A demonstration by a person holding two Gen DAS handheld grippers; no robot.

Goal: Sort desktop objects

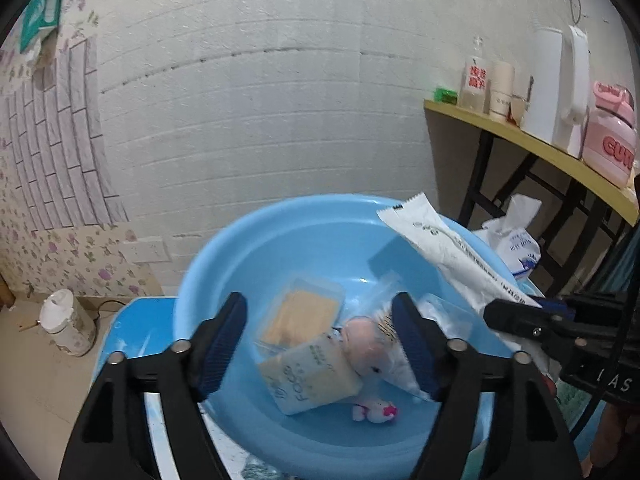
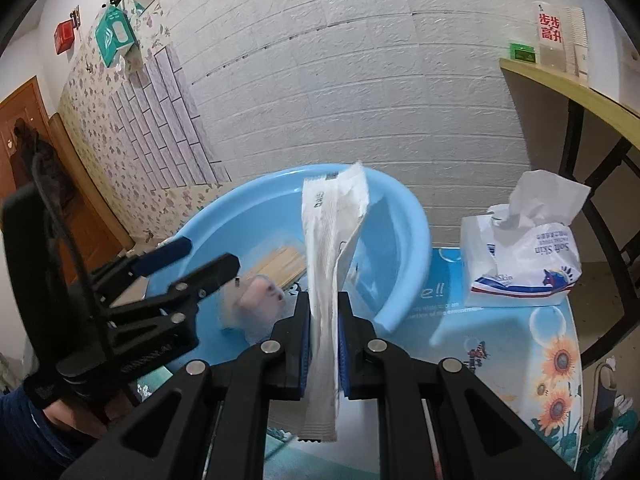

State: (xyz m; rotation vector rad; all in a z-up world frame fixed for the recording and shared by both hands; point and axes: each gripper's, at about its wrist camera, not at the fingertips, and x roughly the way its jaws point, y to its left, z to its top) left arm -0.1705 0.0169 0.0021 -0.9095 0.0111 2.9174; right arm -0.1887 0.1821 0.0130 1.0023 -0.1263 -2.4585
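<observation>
**Sachet poised over a part-filled basin**

The blue basin (image 1: 224, 248) already holds several sorted pieces: a clear box of wooden sticks (image 1: 300, 312) near its centre, a cream tissue pack (image 1: 312, 376) at 6 o'clock of that, and a small doll (image 1: 364, 340) beside it. The tissue bag (image 2: 524, 256) on the table, at 3 o'clock of the basin, looks still to go.

The right gripper (image 2: 324, 344) pinches a long white sachet (image 2: 332, 240), its long axis running from the jaws toward 12 o'clock over the basin. The left gripper (image 1: 320, 344) hangs spread and empty above the contents.
</observation>
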